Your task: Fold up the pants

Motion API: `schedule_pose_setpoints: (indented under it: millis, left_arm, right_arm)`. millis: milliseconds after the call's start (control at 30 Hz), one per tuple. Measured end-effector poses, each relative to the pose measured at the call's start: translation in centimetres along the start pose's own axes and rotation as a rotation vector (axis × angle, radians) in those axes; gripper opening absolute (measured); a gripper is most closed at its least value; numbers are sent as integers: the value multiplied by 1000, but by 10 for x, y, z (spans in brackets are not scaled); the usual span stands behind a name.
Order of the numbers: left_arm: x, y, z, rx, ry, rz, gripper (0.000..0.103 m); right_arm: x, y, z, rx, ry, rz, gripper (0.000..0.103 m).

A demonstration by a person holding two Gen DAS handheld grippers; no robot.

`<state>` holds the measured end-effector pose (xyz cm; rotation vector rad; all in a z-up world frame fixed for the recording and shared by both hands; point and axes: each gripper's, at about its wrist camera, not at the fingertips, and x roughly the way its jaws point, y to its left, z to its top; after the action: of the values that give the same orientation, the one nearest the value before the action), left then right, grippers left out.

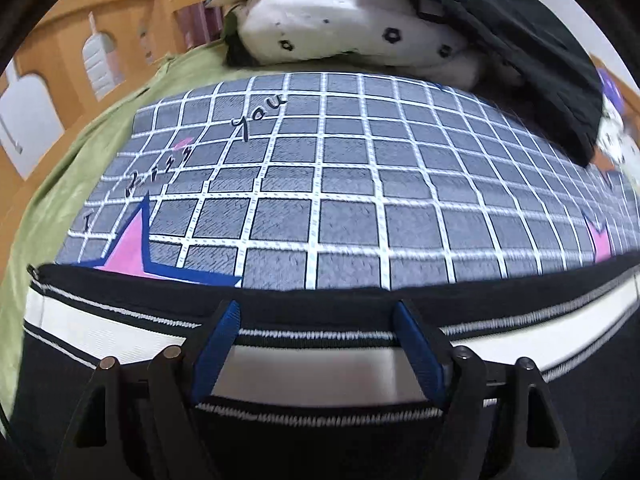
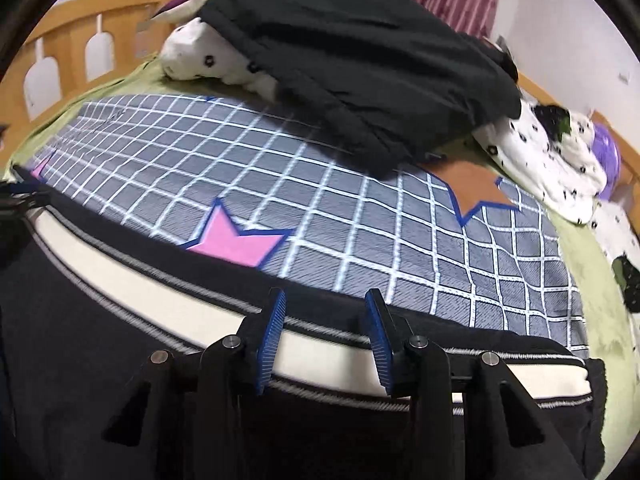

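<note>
Black pants (image 1: 120,328) with a broad white side stripe edged in thin striped bands lie flat along the near edge of a grey grid blanket (image 1: 340,184). My left gripper (image 1: 316,312) hovers over the stripe, its blue pads wide apart and pressing on nothing. In the right wrist view the same pants (image 2: 120,272) run from the left edge to the lower right. My right gripper (image 2: 325,300) stands over the stripe with its blue pads apart. The stripe passes under the gap and is not pinched.
A black garment (image 2: 360,64) is draped over a heap of white flower-print bedding (image 1: 340,20) at the far side. A green sheet (image 1: 60,184) borders the blanket, with a wooden bed rail (image 1: 60,40) behind it. More white bedding (image 2: 552,160) lies at the right.
</note>
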<state>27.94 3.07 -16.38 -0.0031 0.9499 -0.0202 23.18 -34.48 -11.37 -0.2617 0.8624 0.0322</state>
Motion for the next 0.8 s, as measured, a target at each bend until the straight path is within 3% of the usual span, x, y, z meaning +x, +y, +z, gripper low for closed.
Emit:
schedule_pose_setpoints:
  millis: [133,300,433,633,800]
  left_arm:
    - [-9,6,1,-37,-5,9,80]
    - [-29,24,-9,-63,20,43,78]
    - [-67,50,-33,-113,-14,-9,78]
    - [-118,77,-85,-66,-23,-97,78]
    - [-152,113,-131,-76,-106,30,78]
  right_arm:
    - [-14,8,-6,56,-12,22,52]
    - [-23,17,-4,140,17,43,52]
    - [-43,34,-6,133,5,63,52]
    - [-70,60,-13,141,-38,56,52]
    - [-76,71,-26,203,-4,99,52]
